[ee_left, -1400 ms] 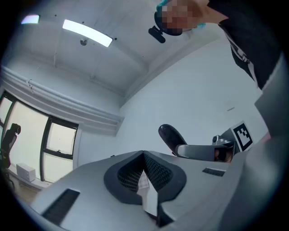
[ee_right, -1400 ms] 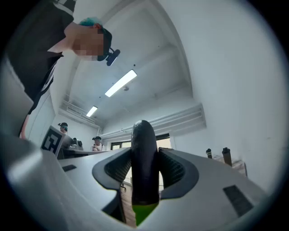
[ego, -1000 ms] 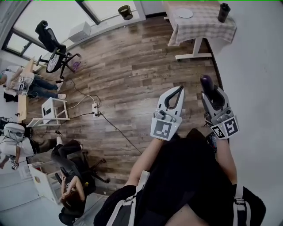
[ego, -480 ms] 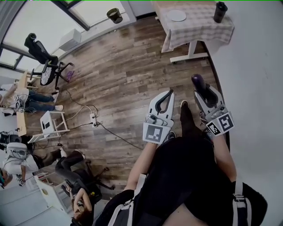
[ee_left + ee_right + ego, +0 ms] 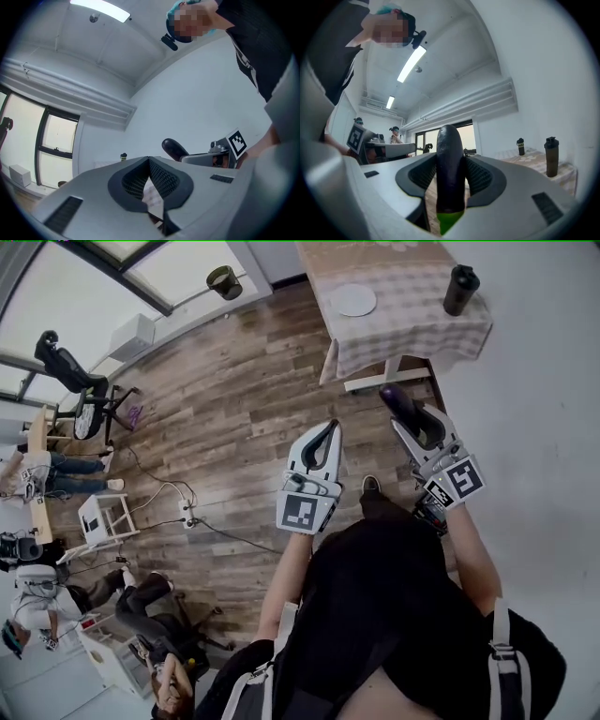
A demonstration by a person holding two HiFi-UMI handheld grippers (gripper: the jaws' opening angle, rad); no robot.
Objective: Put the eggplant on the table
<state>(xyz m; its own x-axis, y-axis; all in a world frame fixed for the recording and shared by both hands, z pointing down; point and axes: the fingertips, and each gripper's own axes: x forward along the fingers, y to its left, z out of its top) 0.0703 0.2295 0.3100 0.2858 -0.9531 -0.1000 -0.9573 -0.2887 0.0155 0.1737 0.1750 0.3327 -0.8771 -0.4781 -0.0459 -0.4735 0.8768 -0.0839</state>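
Note:
A dark purple eggplant point(image 5: 395, 399) with a green stem end point(image 5: 449, 223) stands up between the pads of my right gripper point(image 5: 409, 414), which is shut on it. In the right gripper view the eggplant point(image 5: 450, 164) fills the gap between the jaws. The table point(image 5: 412, 329) with a checked cloth lies just ahead of both grippers, and in the right gripper view the table point(image 5: 532, 161) appears at the right. My left gripper point(image 5: 329, 428) is shut and holds nothing; its tips point(image 5: 149, 160) meet. From the left gripper view the eggplant point(image 5: 174, 149) shows to the right.
On the table lie a round plate point(image 5: 354, 299) and a dark bottle point(image 5: 459, 289). A white wall point(image 5: 544, 409) runs along the right. A cable point(image 5: 202, 521) crosses the wooden floor. Office chairs point(image 5: 80, 390) and seated people are far left, and a bin point(image 5: 224, 280) stands by the window.
Both grippers have moved forward toward the table, which now sits much closer. The eggplant stays held in the right gripper and the left stays shut.

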